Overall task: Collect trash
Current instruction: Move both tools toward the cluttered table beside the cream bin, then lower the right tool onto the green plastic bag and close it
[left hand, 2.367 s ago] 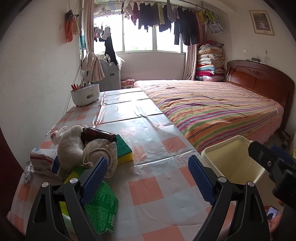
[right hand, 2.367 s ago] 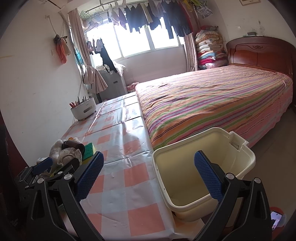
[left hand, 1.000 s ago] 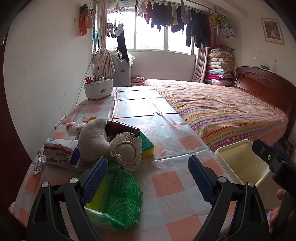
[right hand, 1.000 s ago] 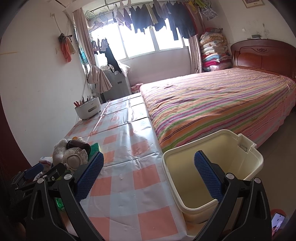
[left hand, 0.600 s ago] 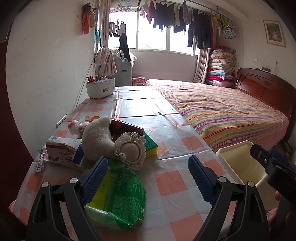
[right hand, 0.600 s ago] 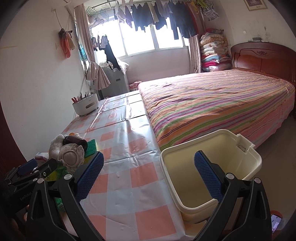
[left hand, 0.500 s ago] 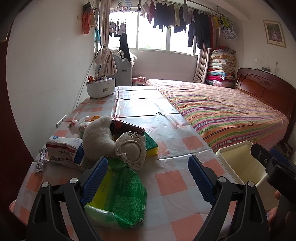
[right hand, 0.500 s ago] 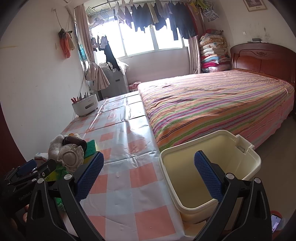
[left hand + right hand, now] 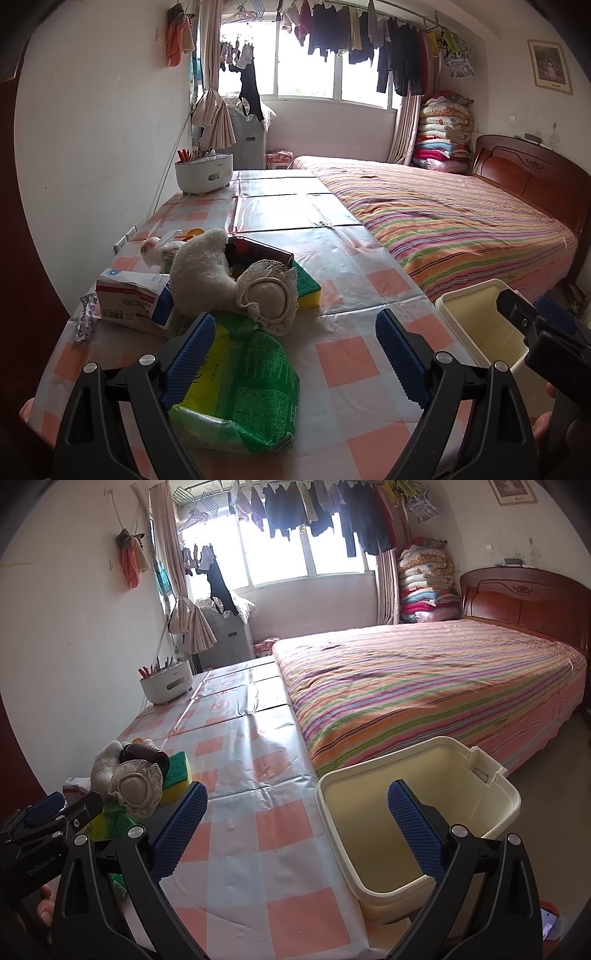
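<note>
From my remote station the table (image 9: 332, 258) with its checked cloth fills both views; the cream bin (image 9: 417, 812) stands off its edge, at 4 o'clock in the left wrist view and dead ahead of the right gripper (image 9: 299, 830). The bin looks empty, so I judge collection has not begun. The left gripper (image 9: 295, 354) has pulled back over the last two seconds, so the green packet (image 9: 247, 384) now lies fully exposed between its spread fingers, at 6 o'clock. Both claws stand wide apart, holding nothing. Beyond the packet at 11 o'clock lies the cluster: white carton (image 9: 136, 302), fluffy cloth (image 9: 199, 273), lace pouch (image 9: 269, 299), sponge (image 9: 306, 288) (touching one another). The packet is the likely first pick.
</note>
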A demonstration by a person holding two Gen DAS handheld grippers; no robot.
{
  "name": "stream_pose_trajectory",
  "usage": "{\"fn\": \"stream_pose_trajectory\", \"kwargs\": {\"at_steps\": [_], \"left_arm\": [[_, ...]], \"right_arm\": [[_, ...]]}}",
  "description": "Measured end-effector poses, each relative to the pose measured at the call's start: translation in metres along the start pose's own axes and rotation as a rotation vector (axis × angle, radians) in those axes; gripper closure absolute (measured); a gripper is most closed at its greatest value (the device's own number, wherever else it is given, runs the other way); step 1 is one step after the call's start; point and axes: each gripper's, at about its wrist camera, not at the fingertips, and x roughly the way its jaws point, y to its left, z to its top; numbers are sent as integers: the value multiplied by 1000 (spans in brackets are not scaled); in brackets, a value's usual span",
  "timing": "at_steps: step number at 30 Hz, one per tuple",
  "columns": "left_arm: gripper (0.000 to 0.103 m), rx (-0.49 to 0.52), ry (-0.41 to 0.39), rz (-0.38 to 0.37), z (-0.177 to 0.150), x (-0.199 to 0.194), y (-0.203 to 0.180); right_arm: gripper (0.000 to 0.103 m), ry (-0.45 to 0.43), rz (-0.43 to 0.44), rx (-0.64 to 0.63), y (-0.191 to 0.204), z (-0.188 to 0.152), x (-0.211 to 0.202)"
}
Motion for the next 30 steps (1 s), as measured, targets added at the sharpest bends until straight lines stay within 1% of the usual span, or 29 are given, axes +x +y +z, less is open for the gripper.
{"fn": "stream_pose_trajectory", "kwargs": {"at_steps": [14, 24, 28, 30], "left_arm": [[17, -26, -6, 21, 2, -7, 17], [17, -41, -11, 39, 3, -11, 32], [17, -58, -18, 58, 3, -13, 42], [17, -76, -13, 56, 2, -13, 48]], "right_arm": [[6, 8, 6, -29, 14, -2, 5], [6, 18, 26, -52, 23, -5, 8], [6, 27, 37, -59, 25, -6, 9], [6, 27, 42, -65, 27, -7, 9]]}}
